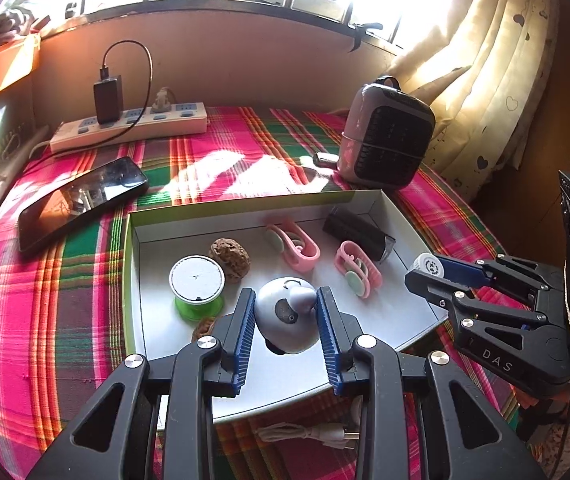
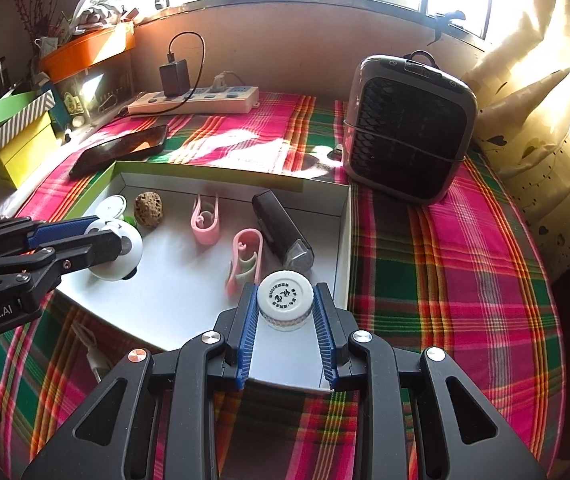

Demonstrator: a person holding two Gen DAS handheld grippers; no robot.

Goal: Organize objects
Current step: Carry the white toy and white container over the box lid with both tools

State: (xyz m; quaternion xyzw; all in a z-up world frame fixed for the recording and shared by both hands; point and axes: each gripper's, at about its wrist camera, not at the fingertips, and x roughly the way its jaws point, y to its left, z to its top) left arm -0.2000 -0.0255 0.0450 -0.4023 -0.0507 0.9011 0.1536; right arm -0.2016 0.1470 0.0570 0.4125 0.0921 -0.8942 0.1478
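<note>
Surface draped in a pink, green and red plaid cloth (image 2: 425, 280), carrying a shallow white cardboard tray with a green rim (image 1: 399, 208), presumably the collecting place. Inside lie a black oblong case (image 2: 281, 232), two pink silicone clips (image 1: 297, 246) and a green-based spool (image 1: 197, 284). Left hand-held gripper (image 1: 286, 307) pinches a white rounded panda-like figure (image 1: 285, 320) over the tray floor. Right hand-held gripper (image 2: 285, 306) clamps a small white-capped round jar (image 2: 285, 298) above the tray's near right corner, apparently for setting down.
</note>
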